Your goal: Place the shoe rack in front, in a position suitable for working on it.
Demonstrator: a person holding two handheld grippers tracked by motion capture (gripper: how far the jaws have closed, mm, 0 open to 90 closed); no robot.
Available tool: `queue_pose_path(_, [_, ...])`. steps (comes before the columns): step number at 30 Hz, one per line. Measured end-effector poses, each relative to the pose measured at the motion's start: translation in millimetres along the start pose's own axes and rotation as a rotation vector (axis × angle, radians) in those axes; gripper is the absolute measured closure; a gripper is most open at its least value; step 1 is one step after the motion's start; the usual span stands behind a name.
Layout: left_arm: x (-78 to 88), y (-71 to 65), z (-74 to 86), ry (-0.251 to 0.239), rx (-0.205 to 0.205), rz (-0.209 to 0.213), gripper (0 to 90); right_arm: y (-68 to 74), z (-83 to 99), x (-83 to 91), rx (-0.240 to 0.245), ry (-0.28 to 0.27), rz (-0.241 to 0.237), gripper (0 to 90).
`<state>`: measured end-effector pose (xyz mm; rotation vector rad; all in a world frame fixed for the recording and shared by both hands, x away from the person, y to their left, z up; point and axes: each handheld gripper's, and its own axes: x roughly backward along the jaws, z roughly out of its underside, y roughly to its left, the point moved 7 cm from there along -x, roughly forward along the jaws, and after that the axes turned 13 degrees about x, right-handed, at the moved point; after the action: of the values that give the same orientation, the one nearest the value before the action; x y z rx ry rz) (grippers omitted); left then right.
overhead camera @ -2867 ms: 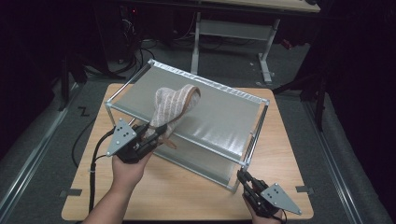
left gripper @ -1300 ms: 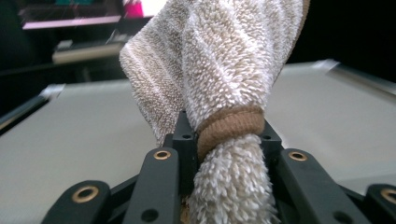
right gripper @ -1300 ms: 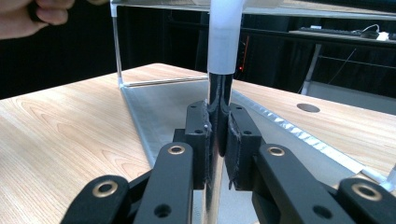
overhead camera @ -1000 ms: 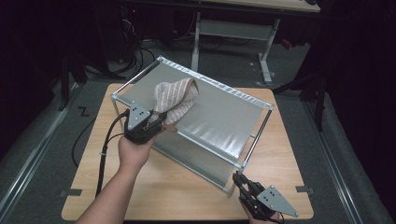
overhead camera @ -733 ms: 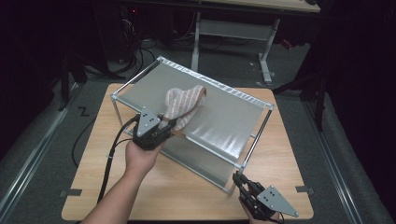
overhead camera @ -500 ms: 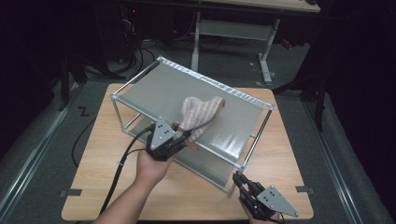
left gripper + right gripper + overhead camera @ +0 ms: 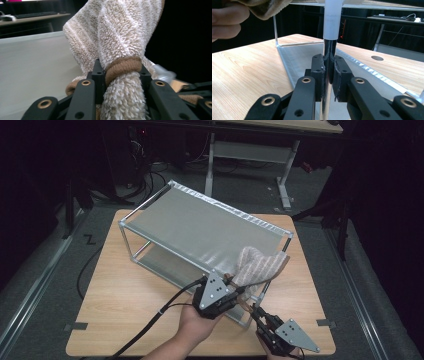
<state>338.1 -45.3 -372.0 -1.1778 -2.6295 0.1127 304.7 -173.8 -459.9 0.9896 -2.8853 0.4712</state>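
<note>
Left gripper (image 7: 240, 296): jaws clenched on a bunched beige striped towel (image 7: 257, 266), a brown hem band squeezed between the pads in the left gripper view (image 7: 122, 67). Towel draped over the near right end of the rack's top shelf (image 7: 200, 227), close to the rack's front right corner, pile rising above the jaws.

Right gripper (image 7: 257, 315): jaws clamped on the rack's front right corner post (image 7: 329, 50), pads pressed flat to either side of the dark tube below its white sleeve. Gripper body just below that corner, near the table's front edge.

Rack: two-tier metal frame with grey shelves, set at a slant on the wooden table (image 7: 125, 295). Lower shelf (image 7: 304, 57) stretching away behind the post. Fingers (image 7: 227, 21) beside the towel's edge, above and left of the post.
</note>
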Motion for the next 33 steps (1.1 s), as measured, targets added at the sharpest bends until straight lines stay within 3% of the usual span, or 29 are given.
queue_pose_path(5, [-4.1, -9.0, 2.3, -0.031, 0.008, -0.009, 68.7, -0.1, 0.1, 0.1, 0.001, 0.000, -0.001, 81.1])
queue_pose_path(8, [-3.9, -7.5, 2.2, -0.030, 0.007, -0.014, 69.0, -0.1, 0.1, 0.0, 0.003, 0.000, -0.001, 81.0])
queue_pose_path(12, [-1.9, 4.4, 0.7, -0.031, -0.010, -0.052, 69.3, -0.1, 0.1, 0.1, 0.004, 0.002, -0.001, 81.0])
queue_pose_path(19, [4.4, 38.8, -4.5, -0.032, 0.019, -0.112, 69.7, -0.2, 0.1, 0.3, 0.007, 0.004, 0.001, 81.0])
queue_pose_path(21, [5.6, 43.1, -5.1, -0.031, 0.016, -0.123, 69.9, -0.3, 0.1, 0.4, 0.008, 0.005, 0.002, 81.0])
queue_pose_path(23, [9.8, 62.4, -7.5, -0.033, 0.030, -0.160, 70.0, -0.3, 0.2, 0.5, 0.007, 0.005, 0.001, 81.1])
queue_pose_path(27, [15.5, 86.1, -10.4, -0.034, 0.044, -0.208, 70.3, -0.3, 0.2, 0.9, 0.010, 0.004, -0.002, 81.0])
queue_pose_path(28, [14.9, 88.0, -11.3, -0.062, 0.103, -0.203, 70.3, -0.2, 0.2, 0.9, 0.010, 0.003, -0.002, 81.1])
queue_pose_path(29, [20.2, 101.3, -11.9, -0.032, 0.047, -0.236, 70.3, -0.2, 0.3, 1.0, 0.010, 0.004, -0.002, 81.0])
queue_pose_path(33, [29.3, 129.1, -15.0, -0.038, 0.071, -0.292, 70.4, -0.3, 0.5, 1.4, 0.011, 0.004, -0.004, 81.0])
